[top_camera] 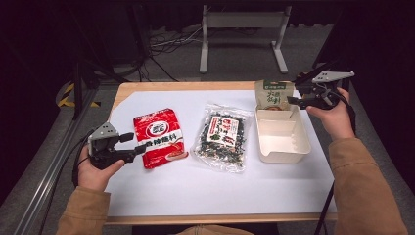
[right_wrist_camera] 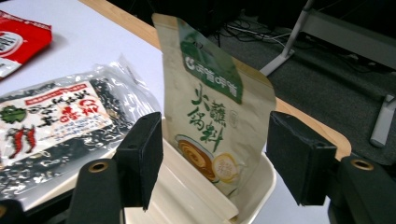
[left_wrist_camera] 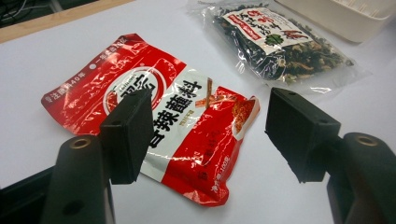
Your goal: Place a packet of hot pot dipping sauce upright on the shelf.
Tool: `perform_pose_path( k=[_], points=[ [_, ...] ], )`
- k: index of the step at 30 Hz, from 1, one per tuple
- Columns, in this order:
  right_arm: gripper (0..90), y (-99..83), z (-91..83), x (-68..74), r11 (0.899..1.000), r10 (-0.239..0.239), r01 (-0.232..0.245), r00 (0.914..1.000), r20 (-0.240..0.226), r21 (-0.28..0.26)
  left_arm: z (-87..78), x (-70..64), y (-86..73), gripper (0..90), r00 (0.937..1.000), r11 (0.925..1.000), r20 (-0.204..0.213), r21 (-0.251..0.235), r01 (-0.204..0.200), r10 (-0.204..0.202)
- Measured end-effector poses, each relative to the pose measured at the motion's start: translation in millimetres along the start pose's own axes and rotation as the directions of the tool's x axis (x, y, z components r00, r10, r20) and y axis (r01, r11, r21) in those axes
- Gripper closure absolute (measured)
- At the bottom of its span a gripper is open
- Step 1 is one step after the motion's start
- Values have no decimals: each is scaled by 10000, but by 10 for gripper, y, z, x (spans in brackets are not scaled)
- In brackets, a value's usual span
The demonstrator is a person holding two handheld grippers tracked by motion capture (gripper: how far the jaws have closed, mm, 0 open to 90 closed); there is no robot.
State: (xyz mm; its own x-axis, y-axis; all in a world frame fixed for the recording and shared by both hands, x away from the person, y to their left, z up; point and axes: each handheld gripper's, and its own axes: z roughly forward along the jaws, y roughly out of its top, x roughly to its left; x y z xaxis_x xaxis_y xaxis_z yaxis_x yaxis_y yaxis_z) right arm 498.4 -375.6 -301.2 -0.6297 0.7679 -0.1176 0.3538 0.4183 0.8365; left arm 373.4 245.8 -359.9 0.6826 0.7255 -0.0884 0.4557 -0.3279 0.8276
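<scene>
We are packing sachets into the white tray (top_camera: 282, 142) at the right side of the table (top_camera: 215, 188). The beige sachet (top_camera: 274, 94) already stands upright against the tray's far wall, and our right tool (top_camera: 297, 95) sits just beside it with its jaws spread, gripping nothing; in the right gripper view the sachet (right_wrist_camera: 212, 112) rises between the two pads without touching either.

Our left tool (top_camera: 142, 148) is also released, its jaws wide apart over the near corner of the red sachet (left_wrist_camera: 154, 116), which lies flat on the table, left of the clear seaweed packet (top_camera: 222, 137). To do this step well, we judge it best to come low at the red sachet's edge, let one pad slide under the crimped seam, then pinch there, since the flat foil offers little else to bite. We should lift gently, because a glossy sachet may slip, and keep clear of the seaweed packet on the way to the tray.
</scene>
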Motion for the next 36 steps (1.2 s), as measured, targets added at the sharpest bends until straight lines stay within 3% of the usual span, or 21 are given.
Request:
perform_pose_path(
  k=[7, 8, 15, 20, 24, 32, 36],
  points=[
    [376, 30, -165, 254, 9984, 257, -281, 9985, -485, -495, 16, 21, 12, 318, 9999, 9999, -134, 72, 73, -72],
    [378, 31, -199, 345, 9982, 171, -207, 9977, -649, -560, 22, 29, 10, 318, 9998, 9999, -191, 102, 80, -78],
    [380, 47, -284, 590, 9967, -3, -87, 9939, -1101, -812, 19, 55, 18, 318, 9995, 9998, -260, 48, 169, -167],
    [383, 30, -332, 776, 9950, -178, 38, 9899, -1408, -994, 15, 103, 14, 328, 9967, 9987, -640, 113, 503, -495],
    [381, -10, -331, 922, 9934, -275, 92, 9868, -1595, -1143, 19, 148, 14, 321, 9947, 9970, -675, 49, 777, -772],
    [374, -87, -277, 1146, 9917, -565, 352, 9831, -1743, -1233, 36, 214, 7, 287, 9909, 9955, -963, -12, 946, -943],
    [374, -137, -265, 1199, 9871, -445, 138, 9806, -1907, -1594, 45, 244, 3, 270, 9890, 9939, -988, -28, 1102, -1099]
  ],
)
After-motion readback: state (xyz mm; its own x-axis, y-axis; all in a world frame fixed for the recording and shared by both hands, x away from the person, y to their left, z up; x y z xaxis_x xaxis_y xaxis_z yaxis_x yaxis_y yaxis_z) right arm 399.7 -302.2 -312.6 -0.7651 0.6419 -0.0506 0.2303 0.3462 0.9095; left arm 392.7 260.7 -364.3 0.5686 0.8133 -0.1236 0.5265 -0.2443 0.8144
